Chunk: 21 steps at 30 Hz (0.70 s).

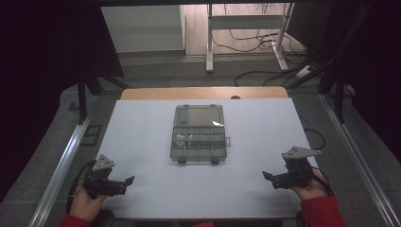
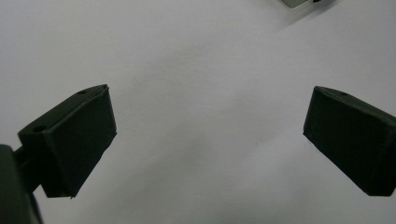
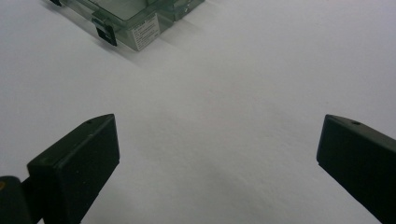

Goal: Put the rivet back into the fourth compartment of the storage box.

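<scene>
Your left claw and right claw hover released, jaws wide apart, at the white counter's near corners, well apart from the smoky transparent plastic compartment box at its centre.

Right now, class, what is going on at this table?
A person holds a gripper in each hand near the front edge of the white table. The left gripper and right gripper are both open and hold nothing. A clear plastic box with compartments lies untouched at the middle of the table.
</scene>
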Motion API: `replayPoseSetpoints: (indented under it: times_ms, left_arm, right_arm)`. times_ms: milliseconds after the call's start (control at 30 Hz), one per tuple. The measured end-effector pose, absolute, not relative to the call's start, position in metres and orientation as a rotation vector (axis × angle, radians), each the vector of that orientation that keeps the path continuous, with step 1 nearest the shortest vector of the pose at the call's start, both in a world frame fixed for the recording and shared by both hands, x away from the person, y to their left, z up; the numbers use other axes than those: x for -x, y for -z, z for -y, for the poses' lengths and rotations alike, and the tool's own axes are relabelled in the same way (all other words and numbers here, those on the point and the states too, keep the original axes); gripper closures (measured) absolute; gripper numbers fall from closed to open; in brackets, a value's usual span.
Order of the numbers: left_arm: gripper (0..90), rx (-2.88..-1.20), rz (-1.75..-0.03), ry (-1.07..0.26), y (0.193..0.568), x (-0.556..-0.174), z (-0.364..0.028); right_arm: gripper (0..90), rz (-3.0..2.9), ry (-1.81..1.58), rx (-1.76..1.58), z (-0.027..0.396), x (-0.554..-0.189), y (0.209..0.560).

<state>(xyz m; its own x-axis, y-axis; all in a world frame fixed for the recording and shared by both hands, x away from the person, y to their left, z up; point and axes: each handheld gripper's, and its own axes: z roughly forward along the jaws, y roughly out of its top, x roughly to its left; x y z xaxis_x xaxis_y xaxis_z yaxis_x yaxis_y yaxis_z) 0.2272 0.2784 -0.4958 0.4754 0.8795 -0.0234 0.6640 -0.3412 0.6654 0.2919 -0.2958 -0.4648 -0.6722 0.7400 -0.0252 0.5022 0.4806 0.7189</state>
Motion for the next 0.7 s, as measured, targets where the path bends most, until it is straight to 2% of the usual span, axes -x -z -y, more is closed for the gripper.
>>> replayPoseSetpoints:
  times_ms: [700]
  left_arm:
    - [2.8,-2.12,-1.267,-0.456,0.496,-0.227,-0.278]
  right_arm:
    - [0.0,-2.346,-0.995,-1.102,0.318,-0.282,0.464]
